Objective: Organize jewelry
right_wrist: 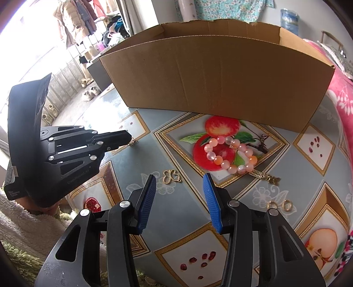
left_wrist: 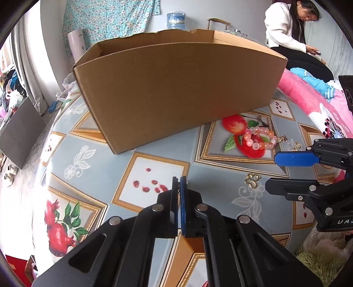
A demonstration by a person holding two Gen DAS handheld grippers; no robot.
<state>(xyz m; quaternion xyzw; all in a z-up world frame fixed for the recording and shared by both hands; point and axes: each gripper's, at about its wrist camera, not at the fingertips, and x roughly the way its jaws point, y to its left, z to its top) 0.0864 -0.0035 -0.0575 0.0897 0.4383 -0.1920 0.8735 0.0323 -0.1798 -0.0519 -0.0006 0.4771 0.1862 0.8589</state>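
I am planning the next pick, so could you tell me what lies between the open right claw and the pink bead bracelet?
Only bare patterned tablecloth separates the right claw from the bead bracelet, as the right wrist view shows.

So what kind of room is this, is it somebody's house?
Probably a home, likely a bedroom or living room: a pink floral bed quilt lies beside the table, clothes hang by the window, and shoes sit on the floor.
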